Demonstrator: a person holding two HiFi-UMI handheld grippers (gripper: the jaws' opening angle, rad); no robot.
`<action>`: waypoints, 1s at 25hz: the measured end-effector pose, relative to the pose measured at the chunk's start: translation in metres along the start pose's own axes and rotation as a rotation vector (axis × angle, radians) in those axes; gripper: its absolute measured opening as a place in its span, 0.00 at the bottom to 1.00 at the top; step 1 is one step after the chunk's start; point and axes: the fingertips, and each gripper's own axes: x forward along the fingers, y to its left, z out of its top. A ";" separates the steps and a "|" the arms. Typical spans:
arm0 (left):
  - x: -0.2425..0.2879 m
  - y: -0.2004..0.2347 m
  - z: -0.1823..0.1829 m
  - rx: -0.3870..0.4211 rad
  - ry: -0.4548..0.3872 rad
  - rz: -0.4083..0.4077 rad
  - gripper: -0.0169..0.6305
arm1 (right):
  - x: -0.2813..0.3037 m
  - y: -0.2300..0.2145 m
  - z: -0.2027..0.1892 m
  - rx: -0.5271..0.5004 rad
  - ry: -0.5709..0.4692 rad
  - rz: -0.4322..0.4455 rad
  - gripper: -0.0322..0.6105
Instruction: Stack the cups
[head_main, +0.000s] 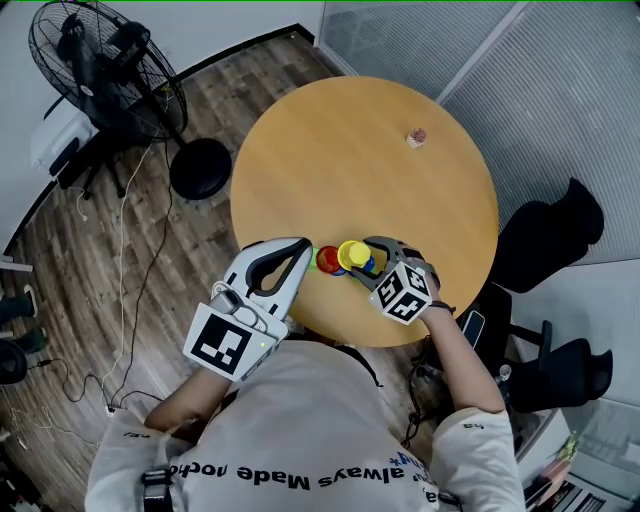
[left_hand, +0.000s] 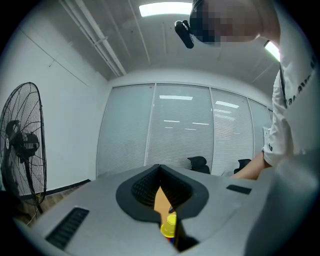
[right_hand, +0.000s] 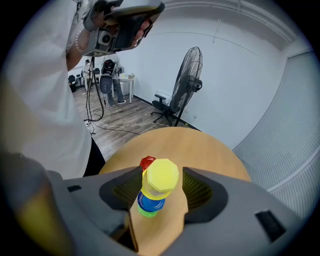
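A yellow cup (head_main: 352, 253) (right_hand: 160, 176) tops an upside-down stack on a blue cup (right_hand: 148, 201) and a green cup (right_hand: 145, 213), near the front edge of the round wooden table (head_main: 350, 150). A red cup (head_main: 328, 259) (right_hand: 147, 162) stands just left of the stack. My right gripper (head_main: 362, 262) (right_hand: 159, 185) straddles the stack, open, with a small gap beside the yellow cup. My left gripper (head_main: 303, 248) (left_hand: 167, 200) sits level at the table's edge next to the red cup, its jaws together and empty. Through its slit I see the yellow cup (left_hand: 169, 225).
A small brownish object (head_main: 416, 137) lies at the far right of the table. A standing fan (head_main: 105, 70) (right_hand: 187, 85) and a black round stool (head_main: 200, 168) are on the wooden floor to the left, with cables. Dark chairs (head_main: 550, 235) stand to the right.
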 end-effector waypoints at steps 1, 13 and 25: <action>0.000 0.001 0.000 0.001 0.002 -0.001 0.06 | -0.003 -0.002 0.004 0.014 -0.016 -0.007 0.45; 0.006 -0.002 0.002 0.011 0.001 -0.024 0.06 | -0.078 -0.036 0.058 0.277 -0.310 -0.181 0.31; 0.013 -0.007 0.013 0.027 -0.016 -0.054 0.06 | -0.164 -0.055 0.105 0.361 -0.526 -0.381 0.17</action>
